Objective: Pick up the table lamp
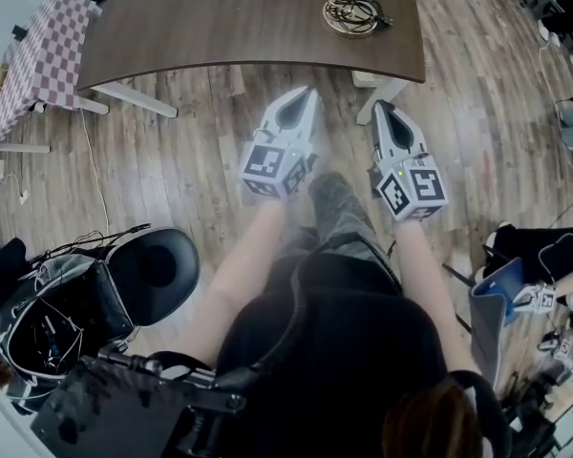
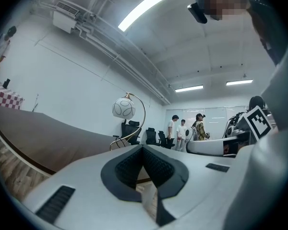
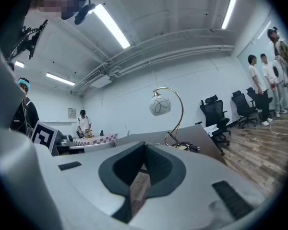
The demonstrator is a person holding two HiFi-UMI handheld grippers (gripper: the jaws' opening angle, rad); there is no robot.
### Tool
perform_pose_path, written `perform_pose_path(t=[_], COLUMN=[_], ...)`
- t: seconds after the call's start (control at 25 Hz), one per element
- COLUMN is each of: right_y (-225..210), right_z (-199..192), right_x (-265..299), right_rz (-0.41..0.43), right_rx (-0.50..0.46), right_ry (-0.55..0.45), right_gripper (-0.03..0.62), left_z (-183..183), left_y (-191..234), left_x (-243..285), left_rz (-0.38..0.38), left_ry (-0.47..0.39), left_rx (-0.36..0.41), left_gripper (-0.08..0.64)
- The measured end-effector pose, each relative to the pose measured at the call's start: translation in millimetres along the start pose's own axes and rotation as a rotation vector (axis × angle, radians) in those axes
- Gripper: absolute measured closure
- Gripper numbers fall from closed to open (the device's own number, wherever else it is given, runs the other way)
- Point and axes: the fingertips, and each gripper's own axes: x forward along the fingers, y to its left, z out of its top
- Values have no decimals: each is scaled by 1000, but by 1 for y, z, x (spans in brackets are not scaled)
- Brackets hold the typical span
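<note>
The table lamp stands near the right end of the dark brown table; from above I see its gold ring base and coiled cord. In the left gripper view the lamp shows a white globe shade on a curved gold stem. The right gripper view shows the lamp ahead on the tabletop. My left gripper and right gripper are side by side over the wooden floor, short of the table's front edge. Both point toward the table, jaws together, nothing between them.
A table with a checkered cloth stands at the far left. A black office chair and bags of gear sit at the lower left. Several people and office chairs are in the room beyond the table.
</note>
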Motion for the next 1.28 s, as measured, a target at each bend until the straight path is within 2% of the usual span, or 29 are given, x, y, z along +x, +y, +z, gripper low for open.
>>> perform_pose_path(t=[0.56,1.0,1.28], right_y=[-52,-80,-93], right_z=[12,-2,-5], right_x=[76,116,135], right_rz=[35,52,70], right_rx=[19,43,22], right_ry=[20,67,95], right_gripper=[589,589,589], left_z=[1,-17,-23], left_y=[36,61,70], left_x=[82,124,145], left_rz=[26,46,55], left_ry=[12,47,59], left_rx=[-10,-28,-41], left_gripper=[560,560,560])
